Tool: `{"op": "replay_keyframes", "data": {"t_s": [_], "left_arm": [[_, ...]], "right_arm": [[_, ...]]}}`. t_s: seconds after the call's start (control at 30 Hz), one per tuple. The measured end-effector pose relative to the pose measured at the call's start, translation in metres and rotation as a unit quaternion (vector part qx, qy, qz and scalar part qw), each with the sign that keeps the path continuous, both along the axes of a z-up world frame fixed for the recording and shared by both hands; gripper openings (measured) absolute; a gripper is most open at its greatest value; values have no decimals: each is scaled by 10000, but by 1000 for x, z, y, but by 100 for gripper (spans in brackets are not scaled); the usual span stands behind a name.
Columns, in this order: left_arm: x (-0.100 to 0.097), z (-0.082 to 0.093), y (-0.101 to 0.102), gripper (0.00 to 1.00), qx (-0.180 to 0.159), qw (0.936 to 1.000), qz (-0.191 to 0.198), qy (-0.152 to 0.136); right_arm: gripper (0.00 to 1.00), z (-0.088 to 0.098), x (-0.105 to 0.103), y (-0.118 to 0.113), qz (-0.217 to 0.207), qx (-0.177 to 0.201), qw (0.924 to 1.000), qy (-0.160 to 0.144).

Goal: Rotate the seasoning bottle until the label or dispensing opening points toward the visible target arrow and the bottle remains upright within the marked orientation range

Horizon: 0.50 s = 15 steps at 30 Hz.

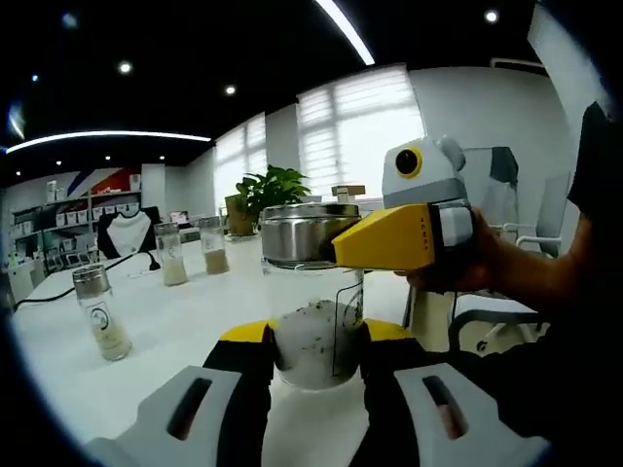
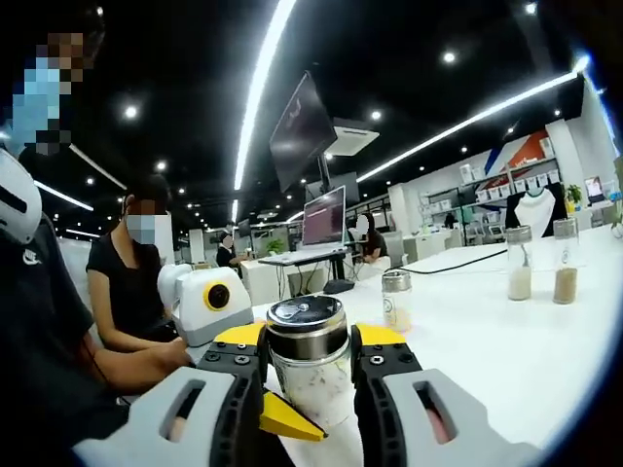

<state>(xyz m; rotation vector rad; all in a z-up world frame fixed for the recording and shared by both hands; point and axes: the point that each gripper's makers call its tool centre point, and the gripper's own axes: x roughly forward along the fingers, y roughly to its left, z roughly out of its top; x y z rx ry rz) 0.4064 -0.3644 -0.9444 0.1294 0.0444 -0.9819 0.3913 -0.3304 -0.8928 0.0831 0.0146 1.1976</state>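
The seasoning bottle (image 1: pixel 313 336) is a clear glass jar with a steel cap (image 1: pixel 304 233), holding pale speckled seasoning. It stands upright on the white table (image 1: pixel 185 331). My left gripper (image 1: pixel 316 362) is shut on its glass lower body. My right gripper (image 1: pixel 389 238) comes in from the right, with a yellow jaw against the cap. In the right gripper view the bottle (image 2: pixel 310 375) stands upright between my right gripper's (image 2: pixel 310 362) black jaws, which are shut on its capped upper part. The left gripper (image 2: pixel 284 416) shows a yellow jaw tip low beside the glass.
Three other seasoning bottles (image 1: pixel 102 313) (image 1: pixel 172 255) (image 1: pixel 212 247) stand on the table to the left, a potted plant (image 1: pixel 270 188) behind. In the right gripper view a small bottle (image 2: pixel 395 300) and two tall ones (image 2: pixel 519 263) (image 2: pixel 566 259) stand on the right; a seated person (image 2: pixel 131 292) is on the left.
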Motion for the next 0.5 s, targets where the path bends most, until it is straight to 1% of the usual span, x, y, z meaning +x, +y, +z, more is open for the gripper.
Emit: {"op": "replay_keyframes", "data": {"t_s": [0.13,0.2,0.27,0.33,0.4,0.43,0.47,0.5], "left_arm": [[10,1,2,36,-85,9991,412,19],[13,-1,4,36,65,9984,566,-33],[14,-1,6,36,95,9978,647,-48],[18,-1,9,36,161,9963,846,-82],[20,-1,10,36,140,9957,909,-83],[21,-1,10,36,44,9960,894,-20],[21,-1,10,36,-67,9963,860,59],[22,-1,11,36,-115,9964,837,61]], "right_arm": [[31,1,9,2,-319,-48,9995,-10],[31,-1,12,3,-457,-200,9987,-53],[32,-2,14,5,-517,-264,9983,-74],[32,-4,18,7,-644,-350,9973,-100],[31,-3,20,8,-721,-361,9967,-82],[31,-3,20,8,-743,-395,9964,-112],[31,-3,20,9,-748,-461,9959,-208],[31,-3,21,10,-749,-472,9958,-226]]}}
